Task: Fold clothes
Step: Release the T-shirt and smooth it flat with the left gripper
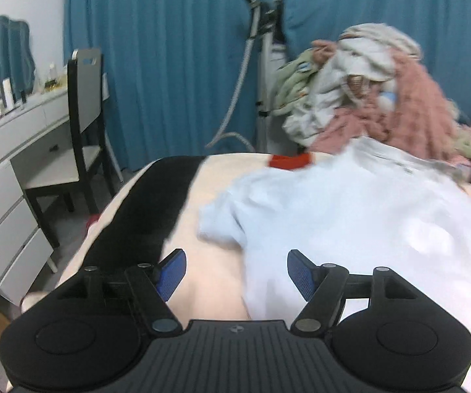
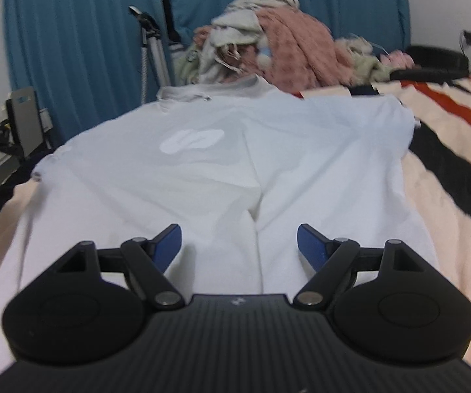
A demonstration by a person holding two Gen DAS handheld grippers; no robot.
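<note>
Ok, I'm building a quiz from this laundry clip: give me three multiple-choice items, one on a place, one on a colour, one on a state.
1. Where is the heap of unfolded pink and cream clothes?
A. at the far end of the bed, before the curtain
B. on the chair
C. on the floor

2. What colour is the pleated curtain?
A. red
B. teal blue
C. yellow

3. How is the white T-shirt lying?
A. rolled into a ball
B. hanging from a hook
C. spread flat on the striped blanket

Answers:
A, the heap sits beyond the shirt's collar, against the curtain.
B, the curtain is teal blue in both views.
C, the T-shirt lies spread on the blanket, with neither the left gripper nor the right gripper gripping it.
</note>
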